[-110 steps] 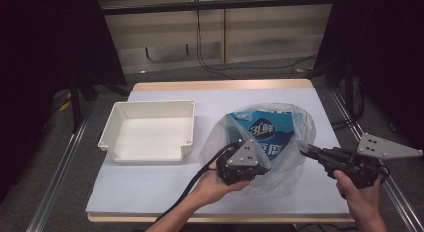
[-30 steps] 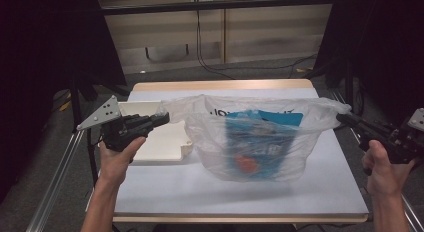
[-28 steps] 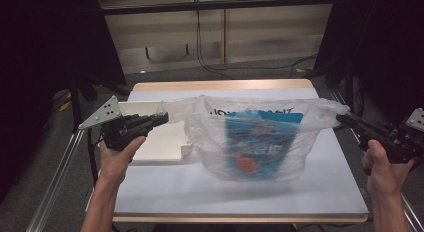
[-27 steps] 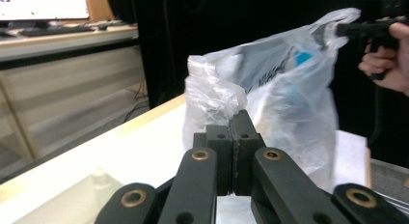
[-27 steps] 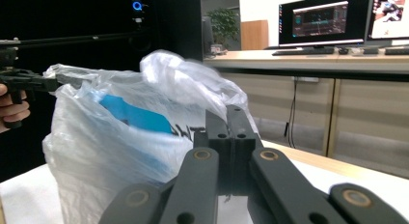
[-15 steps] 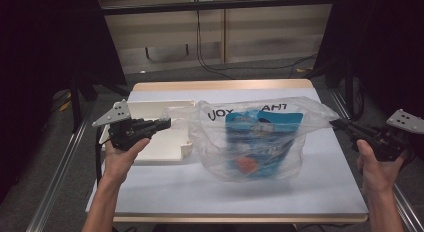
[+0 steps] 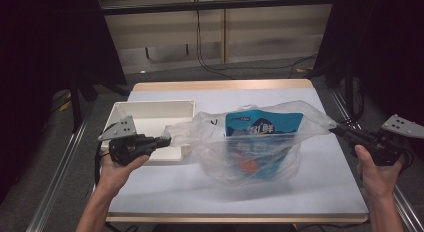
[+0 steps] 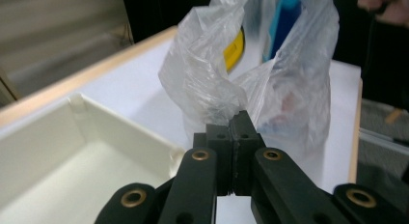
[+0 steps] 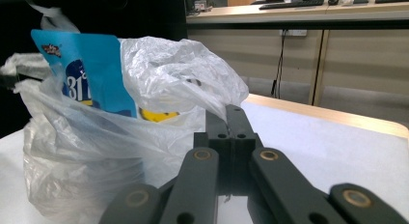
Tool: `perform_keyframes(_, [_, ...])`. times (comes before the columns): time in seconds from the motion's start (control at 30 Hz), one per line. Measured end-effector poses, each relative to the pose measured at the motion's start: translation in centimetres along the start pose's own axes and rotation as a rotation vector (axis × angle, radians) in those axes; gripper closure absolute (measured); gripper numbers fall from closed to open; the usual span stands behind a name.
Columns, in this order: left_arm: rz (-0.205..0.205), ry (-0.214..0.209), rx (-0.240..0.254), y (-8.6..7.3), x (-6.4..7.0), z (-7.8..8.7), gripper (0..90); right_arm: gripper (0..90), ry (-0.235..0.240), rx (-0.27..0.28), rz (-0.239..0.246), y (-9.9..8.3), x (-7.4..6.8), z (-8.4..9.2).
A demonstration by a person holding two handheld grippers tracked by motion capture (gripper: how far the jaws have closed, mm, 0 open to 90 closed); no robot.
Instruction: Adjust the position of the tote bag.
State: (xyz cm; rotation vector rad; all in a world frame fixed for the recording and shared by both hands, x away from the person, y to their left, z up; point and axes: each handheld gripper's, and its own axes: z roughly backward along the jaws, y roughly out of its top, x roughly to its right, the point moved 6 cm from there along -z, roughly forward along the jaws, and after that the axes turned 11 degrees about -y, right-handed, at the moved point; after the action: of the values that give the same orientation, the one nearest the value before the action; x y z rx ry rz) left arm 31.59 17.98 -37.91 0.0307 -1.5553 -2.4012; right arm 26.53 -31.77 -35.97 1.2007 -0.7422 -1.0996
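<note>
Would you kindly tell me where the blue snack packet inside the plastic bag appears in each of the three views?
High view: the blue snack packet stands at centre, inside the clear plastic bag.
Left gripper view: a blue strip at top, right of centre, seen through the bag.
Right gripper view: upper left, inside the bag.
Shared landmark: the bag itself, whose edge each set of closed jaws pinches.

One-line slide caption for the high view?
Left tool and right tool hold a clear bag with a blue packet open beside a white tray.
</note>
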Motion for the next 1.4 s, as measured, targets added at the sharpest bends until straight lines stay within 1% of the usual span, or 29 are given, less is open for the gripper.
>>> perform_keyframes(0.07, [0.004, -0.015, 0.01, -0.3, 0.3, 0.0, 89.7, 90.0, 0.0, -0.005, 0.015, -0.2, -0.1, 0.0])
perform_keyframes(0.1, [0.012, -0.029, 0.027, -0.4, 0.4, 0.0, 89.7, 90.0, 0.002, -0.008, 0.01, -0.2, -0.2, 0.2])
perform_keyframes(0.13, [0.012, -0.024, 0.029, -0.5, 0.4, 0.1, 89.7, 90.0, 0.0, -0.014, 0.013, -0.3, -0.2, 0.3])
perform_keyframes(0.17, [0.005, -0.027, 0.025, -0.6, 0.5, 0.2, 89.7, 90.0, 0.006, -0.014, 0.006, -0.4, -0.3, 0.5])
perform_keyframes(0.2, [0.005, -0.033, 0.023, -0.6, 0.6, 0.3, 89.7, 90.0, 0.008, -0.013, 0.009, -0.5, -0.3, 0.6])
perform_keyframes(0.23, [0.004, -0.034, 0.022, -0.7, 0.7, 0.3, 89.7, 90.0, 0.018, -0.012, -0.005, -0.6, -0.3, 0.8])
perform_keyframes(0.27, [0.0, -0.034, 0.008, -0.9, 0.8, 0.3, 89.7, 90.0, 0.023, -0.013, -0.002, -0.8, -0.4, 0.9])
perform_keyframes(0.37, [-0.007, -0.035, -0.006, -1.2, 0.9, 0.2, 89.7, 90.0, 0.016, -0.05, 0.002, -1.4, -0.4, 0.8])
perform_keyframes(0.4, [0.003, -0.035, 0.0, -1.4, 1.0, 0.1, 89.7, 90.0, 0.015, -0.053, 0.002, -1.6, -0.5, 0.8])
perform_keyframes(0.43, [0.003, -0.039, -0.003, -1.6, 1.0, 0.0, 89.7, 90.0, 0.013, -0.058, -0.003, -1.7, -0.5, 0.8])
perform_keyframes(0.53, [0.017, -0.056, -0.021, -2.6, 1.1, -0.7, 89.7, 90.0, 0.013, -0.071, 0.0, -2.4, -0.4, 0.7])
perform_keyframes(0.57, [0.026, -0.056, -0.031, -3.0, 1.1, -0.9, 89.7, 90.0, 0.015, -0.074, -0.012, -2.7, -0.4, 0.6])
perform_keyframes(0.63, [0.039, -0.07, -0.027, -3.6, 1.1, -1.2, 89.7, 90.0, 0.01, -0.086, -0.012, -3.2, -0.2, 0.4])
perform_keyframes(0.7, [0.045, -0.065, -0.036, -4.2, 1.0, -1.3, 89.7, 90.0, 0.015, -0.094, -0.018, -3.4, -0.2, 0.3])
perform_keyframes(0.77, [0.05, -0.068, -0.031, -4.7, 1.1, -1.5, 89.7, 90.0, 0.018, -0.098, -0.017, -3.6, -0.3, 0.3])
perform_keyframes(0.8, [0.054, -0.065, -0.045, -5.0, 1.2, -1.5, 89.7, 90.0, 0.015, -0.101, -0.014, -3.7, -0.4, 0.2])
perform_keyframes(0.9, [0.059, -0.075, -0.07, -5.6, 1.5, -1.8, 89.7, 90.0, 0.024, -0.119, -0.013, -4.3, -0.5, 0.2])
perform_keyframes(0.97, [0.064, -0.09, -0.082, -6.1, 1.7, -2.2, 89.7, 90.0, 0.018, -0.138, -0.013, -4.8, -0.4, 0.1])
perform_keyframes(1.0, [0.063, -0.095, -0.103, -6.4, 1.7, -2.4, 89.7, 90.0, 0.016, -0.144, -0.008, -5.0, -0.3, 0.0])
perform_keyframes(1.03, [0.064, -0.097, -0.13, -6.7, 1.8, -2.6, 89.8, 90.0, 0.019, -0.154, -0.014, -5.1, -0.3, 0.1])
perform_keyframes(1.07, [0.06, -0.096, -0.141, -7.0, 1.9, -2.7, 89.8, 90.0, 0.021, -0.157, -0.011, -5.3, -0.3, 0.2])
perform_keyframes(1.13, [0.057, -0.1, -0.145, -7.1, 2.0, -2.7, 89.8, 90.0, 0.014, -0.169, -0.004, -5.6, -0.4, 0.3])
perform_keyframes(1.17, [0.056, -0.094, -0.119, -7.3, 2.0, -2.8, 89.7, 90.0, 0.015, -0.171, -0.001, -5.8, -0.4, 0.4])
perform_keyframes(1.2, [0.053, -0.1, -0.111, -7.4, 2.0, -2.9, 89.7, 90.0, 0.017, -0.174, -0.008, -6.0, -0.4, 0.4])
perform_keyframes(1.23, [0.059, -0.099, -0.115, -7.7, 1.9, -3.0, 89.7, 90.0, 0.016, -0.175, -0.01, -6.2, -0.3, 0.4])
perform_keyframes(1.27, [0.066, -0.097, -0.123, -8.0, 1.9, -3.2, 89.7, 90.0, 0.019, -0.181, -0.025, -6.5, -0.3, 0.3])
perform_keyframes(1.33, [0.073, -0.092, -0.133, -8.5, 1.7, -3.2, 89.8, 90.0, 0.02, -0.206, -0.02, -7.2, -0.3, 0.1])
perform_keyframes(1.37, [0.085, -0.094, -0.124, -8.6, 1.6, -3.2, 89.8, 90.0, 0.021, -0.213, -0.013, -7.5, -0.3, 0.0])
perform_keyframes(1.4, [0.085, -0.088, -0.132, -8.8, 1.5, -3.2, 89.8, 90.0, 0.026, -0.219, -0.018, -7.8, -0.4, -0.1])
